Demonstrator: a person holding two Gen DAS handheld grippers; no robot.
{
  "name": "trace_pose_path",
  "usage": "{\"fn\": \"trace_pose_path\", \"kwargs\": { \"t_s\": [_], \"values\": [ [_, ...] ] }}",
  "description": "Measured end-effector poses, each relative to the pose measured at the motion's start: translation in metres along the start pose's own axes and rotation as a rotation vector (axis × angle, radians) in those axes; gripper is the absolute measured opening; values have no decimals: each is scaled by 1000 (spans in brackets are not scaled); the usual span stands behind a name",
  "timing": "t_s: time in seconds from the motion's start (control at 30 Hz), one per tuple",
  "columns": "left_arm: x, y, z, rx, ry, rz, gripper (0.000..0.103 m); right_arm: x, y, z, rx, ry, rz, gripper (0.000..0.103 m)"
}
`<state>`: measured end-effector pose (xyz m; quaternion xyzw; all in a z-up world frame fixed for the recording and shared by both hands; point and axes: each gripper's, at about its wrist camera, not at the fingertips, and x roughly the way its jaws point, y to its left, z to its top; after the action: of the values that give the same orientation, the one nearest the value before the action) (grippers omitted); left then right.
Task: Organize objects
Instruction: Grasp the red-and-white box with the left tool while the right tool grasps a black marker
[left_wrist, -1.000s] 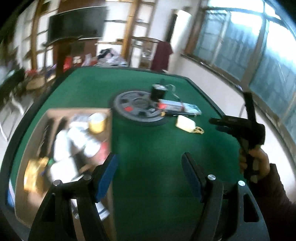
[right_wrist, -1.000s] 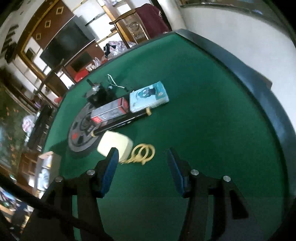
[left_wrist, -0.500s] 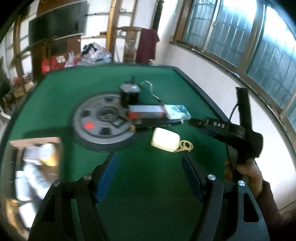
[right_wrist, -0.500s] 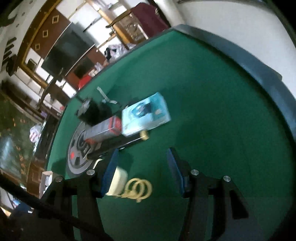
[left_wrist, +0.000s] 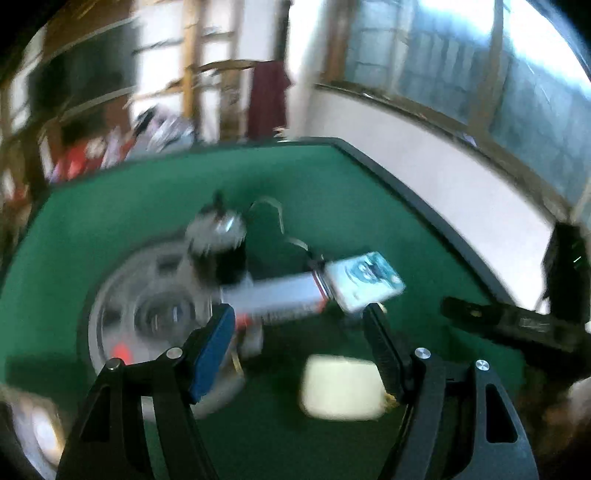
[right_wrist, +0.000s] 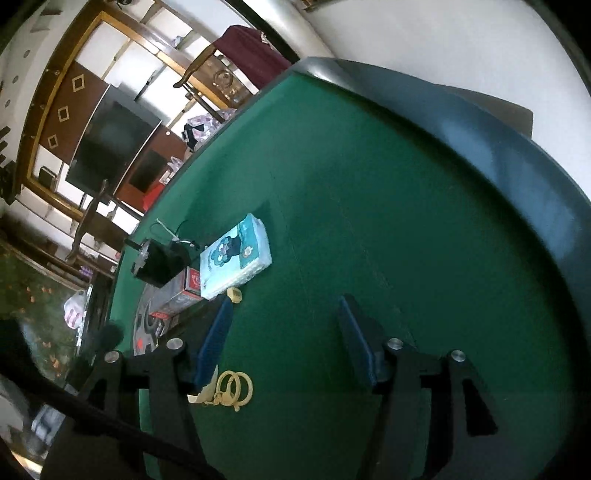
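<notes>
A blurred left wrist view shows my left gripper (left_wrist: 299, 332) open over the green table (left_wrist: 110, 221). A cream pouch (left_wrist: 341, 386) lies on the felt just below its fingers, untouched. Beyond sit a red and silver box (left_wrist: 273, 299), a light blue tissue pack (left_wrist: 364, 280) and a black canister (left_wrist: 218, 243) at a grey weight plate (left_wrist: 147, 314). My right gripper (right_wrist: 284, 332) is empty, its jaws opening above bare felt. The tissue pack (right_wrist: 236, 254) and the red box (right_wrist: 181, 295) lie ahead to its left. Yellow rings (right_wrist: 234, 387) lie beside its left finger.
The table's dark padded rim (right_wrist: 498, 147) curves along the right, with a white wall behind it. The black canister (right_wrist: 159, 264) stands on the weight plate (right_wrist: 146, 328). A chair with a maroon cloth (right_wrist: 251, 55) stands past the far end. The right hand-held gripper (left_wrist: 517, 325) shows at the left view's right edge.
My left gripper swung right, away from the cardboard box, which left the view, and came up to the pouch and boxes. The right gripper rolled and advanced; the rings slid beside its left finger.
</notes>
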<state>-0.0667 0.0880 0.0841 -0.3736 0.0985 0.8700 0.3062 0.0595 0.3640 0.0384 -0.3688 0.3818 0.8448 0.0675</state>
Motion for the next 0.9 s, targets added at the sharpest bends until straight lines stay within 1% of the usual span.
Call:
{"fn": "trace_pose_path", "kwargs": {
  "t_s": [0.03, 0.1, 0.17, 0.23, 0.3, 0.37, 0.47, 0.5, 0.53, 0.6, 0.67, 0.7, 0.8, 0.83, 0.9],
  "values": [
    [8, 0, 5, 54, 6, 18, 66, 1, 1, 1, -2, -1, 0, 58],
    [24, 2, 10, 112, 28, 20, 66, 1, 2, 1, -11, -6, -7, 58],
    [38, 8, 15, 119, 47, 10, 66, 1, 4, 2, -19, -9, -14, 58],
    [49, 10, 20, 114, 60, -40, 66, 2, 5, 2, -25, -7, -15, 58],
    [60, 7, 21, 142, 81, -51, 66, 5, 6, 2, -34, -2, -24, 58],
    [68, 1, 18, 169, 117, -65, 66, 8, 7, 2, -41, 9, -37, 58],
    [82, -8, 2, 212, 225, -64, 64, 10, 7, 1, -45, 13, -41, 58],
    [77, -9, 1, 214, 202, -78, 54, 10, 8, 1, -51, 10, -48, 58],
    [72, -10, -2, 218, 206, -95, 49, 10, 8, 1, -52, 10, -51, 58],
    [62, -11, -5, 209, 228, -129, 30, 11, 8, 0, -54, 7, -53, 58],
    [51, -11, -10, 202, 248, -169, 27, 11, 9, -1, -61, 6, -59, 58],
    [48, -12, -12, 210, 245, -161, 27, 11, 10, -1, -65, 5, -63, 58],
    [45, -11, -18, 224, 223, -130, 27, 11, 12, -2, -72, 2, -68, 58],
    [44, -12, -20, 218, 205, -112, 27, 11, 12, -3, -75, 1, -69, 58],
    [41, -20, -27, 237, 165, -54, 28, 12, 12, -2, -76, 0, -69, 58]
  ]
}}
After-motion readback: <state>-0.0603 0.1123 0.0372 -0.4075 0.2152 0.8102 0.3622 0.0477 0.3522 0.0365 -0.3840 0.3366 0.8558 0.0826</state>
